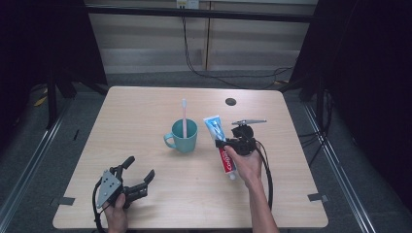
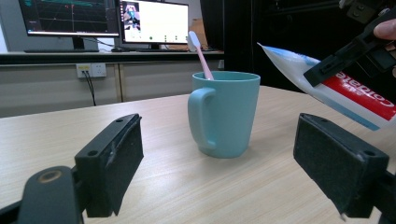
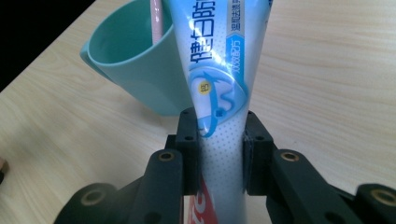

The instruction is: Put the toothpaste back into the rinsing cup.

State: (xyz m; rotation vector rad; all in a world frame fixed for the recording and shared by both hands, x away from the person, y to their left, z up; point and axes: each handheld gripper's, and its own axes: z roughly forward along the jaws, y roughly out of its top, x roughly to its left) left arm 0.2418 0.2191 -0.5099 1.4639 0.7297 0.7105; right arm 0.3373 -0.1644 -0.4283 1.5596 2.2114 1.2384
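— Right gripper (image 1: pixel 228 143) first: what does it have?

— Its two black jaws are closed on the toothpaste tube (image 1: pixel 221 143), pads pressed flat against both sides of the tube's middle. In the right gripper view the tube (image 3: pixel 219 93) runs up from between the jaws, its flat crimped end pointing away from the hand, blue and white print facing the camera.

— Where is the tube relative to the mug?

— Just to the right of the teal mug (image 1: pixel 183 135) in the high view, lifted off the table (image 1: pixel 145 107) and tilted, the crimped end farther from the person and the red end with its cap toward the person's right hand (image 1: pixel 248 165). In the left gripper view the crimped end (image 2: pixel 299 65) hangs higher than the mug's rim, close beside it but not touching.

— And the mug itself?

— Upright near the middle of the table, handle turned toward the person's left. A pink toothbrush (image 1: pixel 184 116) stands inside it, head up, leaning on the rim.

— The left gripper (image 1: pixel 141 175)?

— Its jaws stand wide apart with nothing between them. It sits well apart from the mug, nearer the person and to the mug's left, held in the left hand (image 1: pixel 116 213) low over the table. Its own camera looks between the two pads (image 2: pixel 123 158) straight at the mug (image 2: pixel 223 112).

— Anything else near the mug?

— A small dark round hole (image 1: pixel 231 101) in the tabletop, beyond the mug and to its right.
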